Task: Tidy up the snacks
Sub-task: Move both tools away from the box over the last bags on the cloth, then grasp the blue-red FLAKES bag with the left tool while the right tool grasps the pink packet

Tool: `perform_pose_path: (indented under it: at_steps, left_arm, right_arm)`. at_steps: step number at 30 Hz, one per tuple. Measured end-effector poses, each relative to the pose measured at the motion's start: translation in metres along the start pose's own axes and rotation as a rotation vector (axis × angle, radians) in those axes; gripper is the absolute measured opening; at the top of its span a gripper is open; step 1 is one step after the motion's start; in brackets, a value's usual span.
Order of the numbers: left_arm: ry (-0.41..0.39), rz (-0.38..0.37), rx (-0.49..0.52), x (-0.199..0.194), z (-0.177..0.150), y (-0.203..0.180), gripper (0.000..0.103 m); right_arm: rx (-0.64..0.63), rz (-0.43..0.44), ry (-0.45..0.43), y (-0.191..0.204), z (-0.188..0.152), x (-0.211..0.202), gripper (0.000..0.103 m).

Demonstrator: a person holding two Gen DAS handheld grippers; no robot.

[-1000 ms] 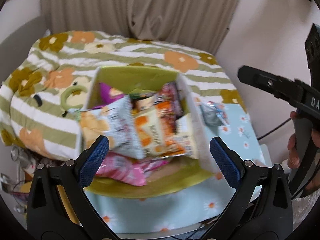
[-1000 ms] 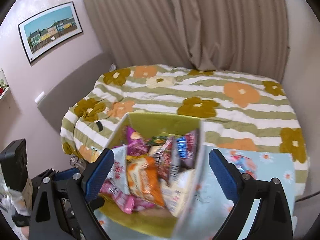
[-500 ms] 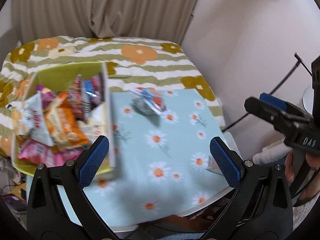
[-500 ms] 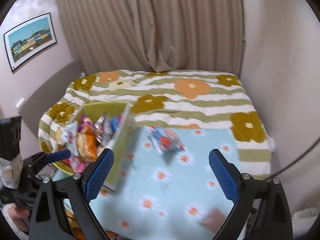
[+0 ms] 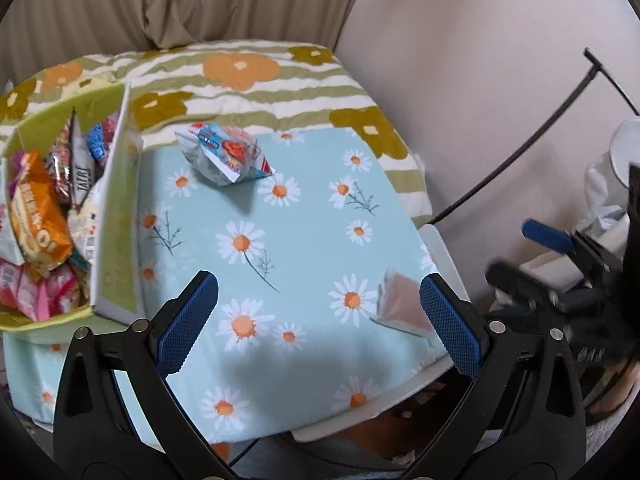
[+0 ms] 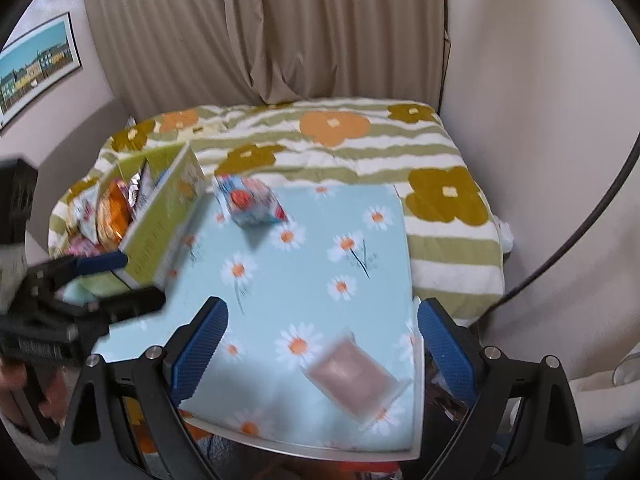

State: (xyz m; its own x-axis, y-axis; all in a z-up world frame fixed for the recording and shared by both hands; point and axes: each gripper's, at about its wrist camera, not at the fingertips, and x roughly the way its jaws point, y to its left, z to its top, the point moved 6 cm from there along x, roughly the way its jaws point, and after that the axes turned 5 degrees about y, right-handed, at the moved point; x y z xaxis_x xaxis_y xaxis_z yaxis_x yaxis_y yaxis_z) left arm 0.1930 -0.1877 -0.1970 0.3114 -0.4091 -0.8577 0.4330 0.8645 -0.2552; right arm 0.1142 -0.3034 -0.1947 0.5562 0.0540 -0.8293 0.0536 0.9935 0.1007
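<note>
Two snack packets lie loose on the daisy-print surface (image 5: pixel 304 240): a blue-and-red packet (image 5: pixel 226 154) just beside the box (image 5: pixel 116 216) of snacks, and a brownish packet (image 6: pixel 352 376) near the front corner (blurred). Both the left gripper (image 5: pixel 316 320) and right gripper (image 6: pixel 320 352) hang wide and empty above, probably choosing one to box.

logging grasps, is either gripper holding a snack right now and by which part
Nothing is held. The left gripper and the right gripper are both open above the table, with the brown packet lying loose below them.
</note>
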Motion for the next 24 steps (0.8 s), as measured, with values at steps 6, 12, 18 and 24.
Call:
perform_pose_path:
  at_steps: [6, 12, 18, 24]
  left_arm:
    - [0.017, 0.074, -0.011, 0.043, 0.028, 0.029, 0.101]
    - [0.048, 0.163, 0.029, 0.076, 0.075, 0.059, 0.101]
    - [0.134, 0.255, 0.138, 0.098, 0.131, 0.072, 0.101]
    - [0.336, 0.290, 0.180, 0.156, 0.159, 0.091, 0.101]
  right_arm:
    - [-0.096, -0.053, 0.070, -0.015, -0.028, 0.034, 0.095]
    - [-0.196, -0.055, 0.170, -0.020, -0.046, 0.074, 0.095]
    - [-0.326, -0.055, 0.257, -0.013, -0.053, 0.104, 0.095]
    - [-0.390, -0.046, 0.344, -0.009, -0.059, 0.129, 0.095]
